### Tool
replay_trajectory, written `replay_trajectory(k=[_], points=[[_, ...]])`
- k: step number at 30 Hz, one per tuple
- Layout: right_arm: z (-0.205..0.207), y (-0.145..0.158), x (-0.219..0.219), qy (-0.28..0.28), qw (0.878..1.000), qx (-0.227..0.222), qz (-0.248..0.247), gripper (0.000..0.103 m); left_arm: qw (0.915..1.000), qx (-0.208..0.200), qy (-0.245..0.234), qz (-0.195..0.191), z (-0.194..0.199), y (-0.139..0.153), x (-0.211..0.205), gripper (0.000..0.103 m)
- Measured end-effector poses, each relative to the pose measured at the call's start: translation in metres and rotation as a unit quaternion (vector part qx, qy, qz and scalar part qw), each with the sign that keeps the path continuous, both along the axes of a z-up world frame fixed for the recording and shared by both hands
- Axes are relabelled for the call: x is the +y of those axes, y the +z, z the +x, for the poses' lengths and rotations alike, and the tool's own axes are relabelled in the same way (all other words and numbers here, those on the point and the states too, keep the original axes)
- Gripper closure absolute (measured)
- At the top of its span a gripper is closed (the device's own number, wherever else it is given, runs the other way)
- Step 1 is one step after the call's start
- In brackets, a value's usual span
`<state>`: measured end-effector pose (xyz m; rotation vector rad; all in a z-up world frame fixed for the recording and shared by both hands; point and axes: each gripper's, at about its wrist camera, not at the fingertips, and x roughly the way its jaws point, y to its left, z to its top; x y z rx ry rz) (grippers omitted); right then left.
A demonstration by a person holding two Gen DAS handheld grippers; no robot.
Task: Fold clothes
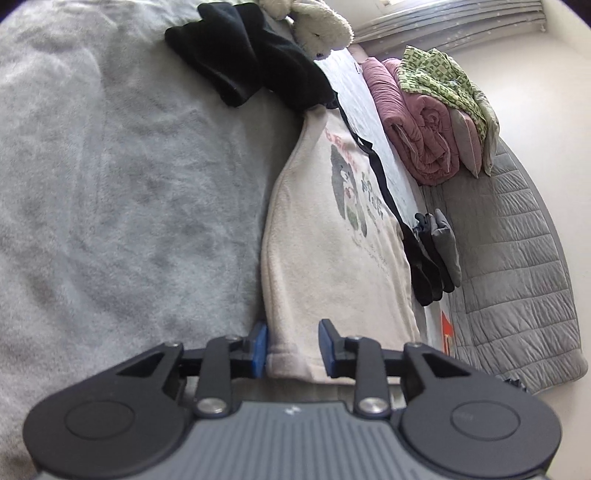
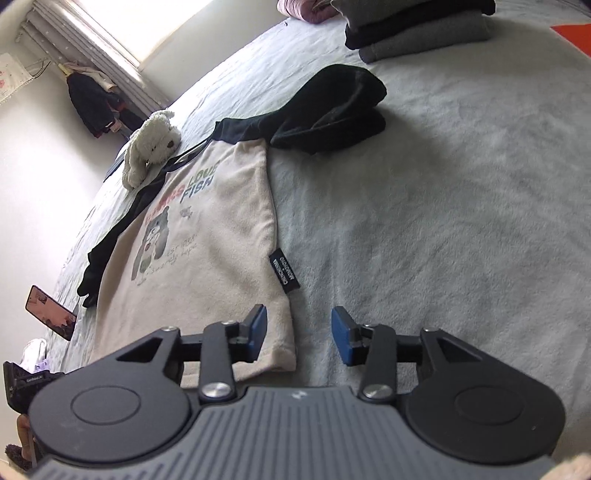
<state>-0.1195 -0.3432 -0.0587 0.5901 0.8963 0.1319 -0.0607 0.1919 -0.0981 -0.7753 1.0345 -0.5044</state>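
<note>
A cream sweatshirt [image 1: 332,258] [image 2: 214,240] with a bear print and black sleeves lies flat on the grey fleece bed cover [image 1: 110,184] [image 2: 443,221]. One black sleeve [image 1: 251,62] [image 2: 332,110] lies bunched at its far end. My left gripper [image 1: 293,347] is low over the near hem. Its blue pads are apart, with the hem edge between them and not pinched. My right gripper [image 2: 300,336] stands open at the other near corner. That corner sits by the left pad and bare cover shows under the right one.
A white plush toy [image 1: 317,26] [image 2: 151,147] rests by the collar. A stack of folded dark and grey clothes [image 1: 436,251] [image 2: 417,29], a rolled pink quilt [image 1: 417,122] and a green patterned cloth [image 1: 439,70] lie farther off. A phone [image 2: 50,312] sits near the bed's edge.
</note>
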Motion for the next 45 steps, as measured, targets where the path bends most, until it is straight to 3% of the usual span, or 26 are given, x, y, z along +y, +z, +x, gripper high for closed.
replay_trajectory(k=[1,3,4,5,6,13,18,25,30,33,34,35,39,42,45], points=[[0.002,-0.002,0.003,0.006,1.0,0.003,0.0,0.06,1.0,-0.001,-0.002,0.005,0.001,0.0,-0.002,0.073],[0.005,-0.005,0.008,0.018,1.0,0.01,0.001,0.074,0.9998,-0.003,-0.004,0.017,0.002,0.0,-0.004,0.076],[0.007,-0.007,0.01,0.024,1.0,0.013,0.001,0.088,0.9997,-0.003,-0.005,0.025,0.002,0.002,-0.004,0.081],[0.008,-0.007,0.014,0.03,0.999,0.013,-0.009,0.089,0.9994,-0.003,-0.006,0.034,0.003,0.002,-0.005,0.091],[0.009,-0.006,0.018,0.035,0.999,0.013,-0.024,0.09,0.9991,-0.003,-0.007,0.041,0.003,0.003,-0.005,0.095],[-0.006,0.018,0.004,0.029,0.999,-0.02,0.005,0.093,0.9978,-0.044,-0.02,0.045,-0.012,0.024,0.0,0.097],[-0.018,0.027,0.006,0.045,0.998,-0.039,-0.01,0.094,0.9969,-0.042,-0.04,0.054,-0.019,0.024,0.001,0.097],[-0.007,0.003,0.024,0.082,0.994,0.005,-0.074,0.094,0.9901,-0.037,-0.071,0.116,-0.02,0.011,-0.013,0.096],[0.002,-0.001,0.039,0.106,0.986,0.008,-0.125,0.088,0.9819,-0.067,-0.101,0.146,-0.017,0.017,-0.019,0.092],[0.005,-0.001,0.038,0.1,0.988,0.006,-0.117,0.081,0.9832,-0.067,-0.104,0.134,-0.014,0.021,-0.017,0.07],[0.006,0.001,0.038,0.097,0.988,0.002,-0.117,0.074,0.9841,-0.067,-0.101,0.13,-0.013,0.022,-0.016,0.063],[0.007,0.002,0.038,0.093,0.989,-0.002,-0.118,0.065,0.9849,-0.067,-0.099,0.126,-0.012,0.023,-0.015,0.061],[0.012,0.007,0.044,0.071,0.986,-0.02,-0.149,0.061,0.982,-0.088,-0.07,0.152,-0.007,0.032,-0.015,0.06],[0.021,0.007,0.05,0.041,0.982,-0.035,-0.182,0.061,0.9695,-0.134,-0.02,0.205,-0.002,0.041,-0.019,0.054],[0.032,0.01,0.062,0.01,0.972,-0.075,-0.224,0.061,0.9466,-0.184,0.026,0.263,0.009,0.049,-0.032,0.054]])
